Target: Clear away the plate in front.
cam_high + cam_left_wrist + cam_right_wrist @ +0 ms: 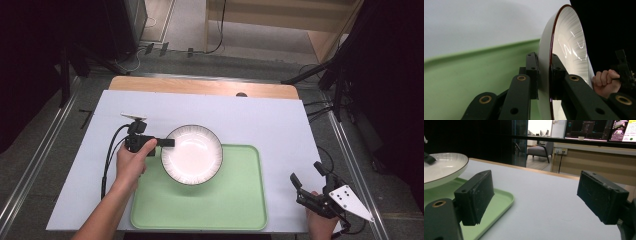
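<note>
A white bowl (192,154) with a dark rim and fine ribbed lines hangs above the upper left part of a green tray (235,200). My left gripper (167,142) is shut on the bowl's left rim. In the left gripper view the two black jaws clamp the bowl's wall (545,62) from both sides, and the tray (461,82) lies behind. My right gripper (307,175) stands open near the table's front right corner, with nothing between its fingers (476,195). The right gripper view has the bowl (441,167) at far left over the tray (499,202).
A pale sheet (270,120) covers the table, with a wooden edge (200,86) at the back. Cables trail from the left gripper toward the front left. Dark stands and floor rails flank the table. A desk and chair (539,150) show beyond it.
</note>
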`<state>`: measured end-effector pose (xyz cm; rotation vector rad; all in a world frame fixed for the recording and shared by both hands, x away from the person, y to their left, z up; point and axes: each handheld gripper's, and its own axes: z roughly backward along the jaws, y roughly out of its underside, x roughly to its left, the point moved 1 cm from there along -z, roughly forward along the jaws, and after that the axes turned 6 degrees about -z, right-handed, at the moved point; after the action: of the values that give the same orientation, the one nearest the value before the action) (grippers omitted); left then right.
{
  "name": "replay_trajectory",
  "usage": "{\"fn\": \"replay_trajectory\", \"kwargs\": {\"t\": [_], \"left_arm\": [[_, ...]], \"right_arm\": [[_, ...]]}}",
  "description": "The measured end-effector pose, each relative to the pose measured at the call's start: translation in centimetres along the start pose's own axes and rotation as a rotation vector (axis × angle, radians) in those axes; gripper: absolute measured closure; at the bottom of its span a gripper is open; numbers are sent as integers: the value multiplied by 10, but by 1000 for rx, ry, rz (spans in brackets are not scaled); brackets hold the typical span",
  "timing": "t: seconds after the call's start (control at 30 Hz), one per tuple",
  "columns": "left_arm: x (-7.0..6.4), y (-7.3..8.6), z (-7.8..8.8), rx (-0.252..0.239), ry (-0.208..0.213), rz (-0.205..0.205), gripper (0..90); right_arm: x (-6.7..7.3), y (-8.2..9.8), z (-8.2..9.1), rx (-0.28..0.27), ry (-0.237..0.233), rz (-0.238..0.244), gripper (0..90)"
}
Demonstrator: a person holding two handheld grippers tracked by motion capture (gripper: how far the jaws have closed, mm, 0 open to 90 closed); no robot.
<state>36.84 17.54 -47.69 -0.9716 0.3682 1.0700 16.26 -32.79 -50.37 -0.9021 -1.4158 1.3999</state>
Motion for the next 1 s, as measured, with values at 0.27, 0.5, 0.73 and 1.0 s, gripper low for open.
{"fn": "replay_trajectory", "kwargs": {"t": [0.27,0.5,0.73,1.0], "left_arm": [[-7,18,-3,29,34,-11,824],[-14,32,-8,48,66,-10,823],[-18,42,-17,74,96,-1,824],[-14,49,-20,90,65,0,824]], "right_arm": [[0,0,0,-1,0,0,145],[0,0,1,-3,1,0,145],[0,-1,1,-3,0,1,145],[-1,-1,2,-5,2,-4,145]]}}
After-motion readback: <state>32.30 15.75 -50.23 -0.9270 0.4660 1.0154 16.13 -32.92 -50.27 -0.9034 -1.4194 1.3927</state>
